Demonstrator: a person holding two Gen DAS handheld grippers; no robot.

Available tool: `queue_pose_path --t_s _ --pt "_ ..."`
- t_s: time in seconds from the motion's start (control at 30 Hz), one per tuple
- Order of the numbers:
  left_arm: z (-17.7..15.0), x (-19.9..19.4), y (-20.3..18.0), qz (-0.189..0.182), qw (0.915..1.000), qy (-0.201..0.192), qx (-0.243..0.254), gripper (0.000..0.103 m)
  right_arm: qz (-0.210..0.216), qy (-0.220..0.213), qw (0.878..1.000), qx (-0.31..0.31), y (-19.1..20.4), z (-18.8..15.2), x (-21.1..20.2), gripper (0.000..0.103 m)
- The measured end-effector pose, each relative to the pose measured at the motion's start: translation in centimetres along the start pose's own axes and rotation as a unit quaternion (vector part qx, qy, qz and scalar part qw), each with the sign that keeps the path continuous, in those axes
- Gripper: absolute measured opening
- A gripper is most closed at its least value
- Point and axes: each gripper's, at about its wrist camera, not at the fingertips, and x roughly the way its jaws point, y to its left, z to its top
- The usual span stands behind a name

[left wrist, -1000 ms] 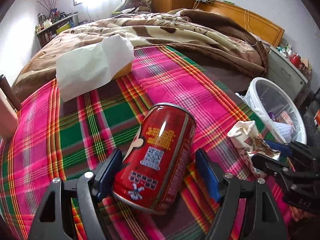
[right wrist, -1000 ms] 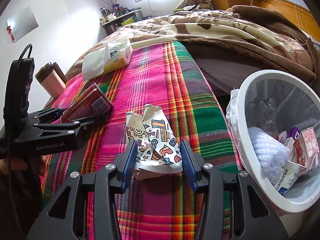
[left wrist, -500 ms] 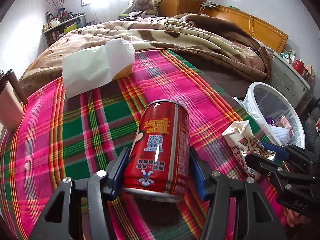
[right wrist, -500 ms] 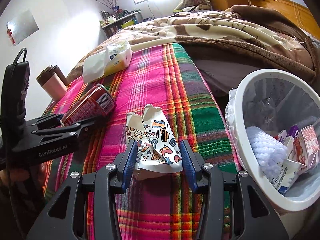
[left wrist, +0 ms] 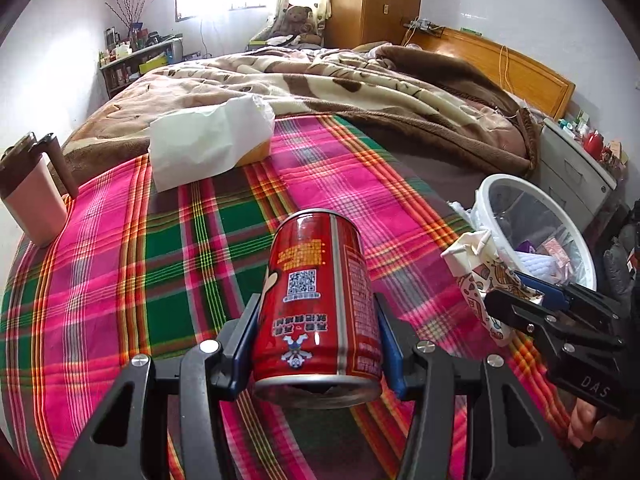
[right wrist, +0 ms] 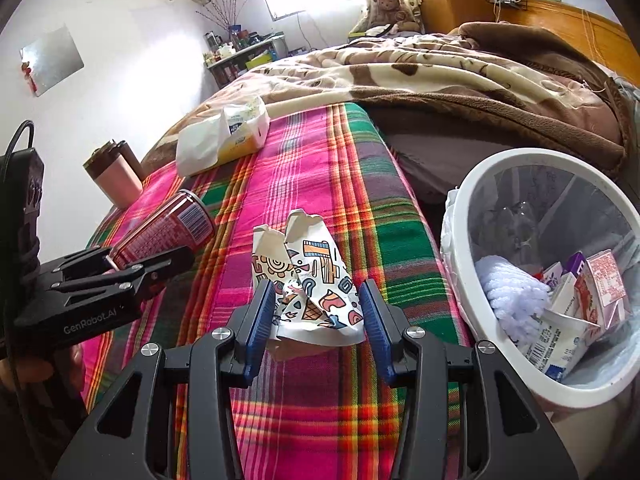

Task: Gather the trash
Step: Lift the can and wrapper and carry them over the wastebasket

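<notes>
The left gripper (left wrist: 316, 336) has just been closing and now pinches the red can (left wrist: 320, 300), blue pads tight against both sides; a second ago they stood clear of it with the can lying tilted between them. The can now sits straight in the grip, and in the right wrist view its far end (right wrist: 176, 228) looks raised off the plaid sheet (left wrist: 120, 280), so it seems lifted, though contact underneath can't be confirmed. The right gripper (right wrist: 318, 316) is unchanged: it pinches the crumpled patterned wrapper (right wrist: 308, 280), pads against both sides, low over the sheet near the bed's edge. The white bin (right wrist: 460, 216) sits just beside the bed to the right, already holding cartons and something white and fluffy. Judgement: both trash pieces are now secured, so next is carrying them over the bin rim and dropping them; the wrapper is much nearer. The tissue pack (left wrist: 208, 144) and pink cup (left wrist: 32, 204) are untouched.
</notes>
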Motion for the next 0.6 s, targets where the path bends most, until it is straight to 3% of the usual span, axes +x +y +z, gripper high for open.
queue_pose_path --t_s 0.6 --pt "-0.7 -5.7 -5.4 -0.015 0.9983 -0.052 0.019 0.054 -0.006 -0.06 0.998 0.01 -1.9 -0.4 -5.9 0.045"
